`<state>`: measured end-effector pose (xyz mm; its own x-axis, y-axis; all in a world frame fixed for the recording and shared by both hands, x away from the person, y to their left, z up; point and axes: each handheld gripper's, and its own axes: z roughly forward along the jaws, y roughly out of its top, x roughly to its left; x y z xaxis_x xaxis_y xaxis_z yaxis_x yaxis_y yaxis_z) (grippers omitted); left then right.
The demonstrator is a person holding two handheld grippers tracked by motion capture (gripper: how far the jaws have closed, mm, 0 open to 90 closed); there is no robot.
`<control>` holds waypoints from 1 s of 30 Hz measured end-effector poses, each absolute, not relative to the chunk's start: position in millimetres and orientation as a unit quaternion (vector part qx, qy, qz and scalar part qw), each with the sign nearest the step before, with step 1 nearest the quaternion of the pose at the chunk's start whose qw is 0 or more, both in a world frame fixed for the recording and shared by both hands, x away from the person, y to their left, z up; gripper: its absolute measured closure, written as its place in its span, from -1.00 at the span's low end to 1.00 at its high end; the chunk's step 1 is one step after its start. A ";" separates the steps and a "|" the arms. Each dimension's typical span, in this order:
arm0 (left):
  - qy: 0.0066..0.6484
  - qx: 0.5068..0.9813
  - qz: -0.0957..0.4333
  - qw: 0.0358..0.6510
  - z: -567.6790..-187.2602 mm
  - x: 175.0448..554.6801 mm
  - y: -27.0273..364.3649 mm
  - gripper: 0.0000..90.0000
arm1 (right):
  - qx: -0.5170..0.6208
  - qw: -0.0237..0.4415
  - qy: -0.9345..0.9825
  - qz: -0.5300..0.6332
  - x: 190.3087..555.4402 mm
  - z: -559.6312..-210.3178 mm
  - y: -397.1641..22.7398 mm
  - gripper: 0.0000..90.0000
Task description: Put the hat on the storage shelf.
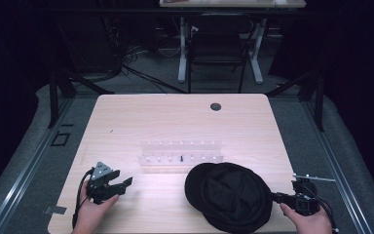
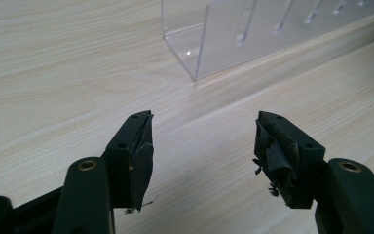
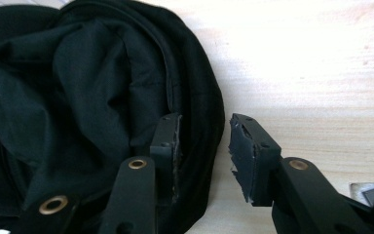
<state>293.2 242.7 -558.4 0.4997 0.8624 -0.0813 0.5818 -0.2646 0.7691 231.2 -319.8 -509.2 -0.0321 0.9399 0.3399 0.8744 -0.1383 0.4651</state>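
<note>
I find a soft, crumpled black fabric cap lying flat at the pale wood-grain bench's near right. My right tool straddles its rim, jaws parted. My left tool stands released near a clear acrylic rack.

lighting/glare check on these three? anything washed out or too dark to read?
High view: surroundings nearly black, table lit, clear rack faint against the wood, hat a featureless dark blob. Left gripper view: even light, rack sharp with small glints, open tongs cast soft shadows. Right gripper view: bare wood top right overexposed, hat folds still readable, open tongs slightly soft.
</note>
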 end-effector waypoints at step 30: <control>0.464 0.776 0.180 0.387 -560.0 293.9 240.6 -0.11 | 0.680 0.037 0.692 0.239 266.6 -514.3 -324.5 0.94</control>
<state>293.9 240.6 -560.0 0.5054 0.8592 -0.0794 0.5801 -0.2702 0.7684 266.6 -324.5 -514.3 -0.0716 0.9590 0.2743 0.9233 -0.0403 0.3819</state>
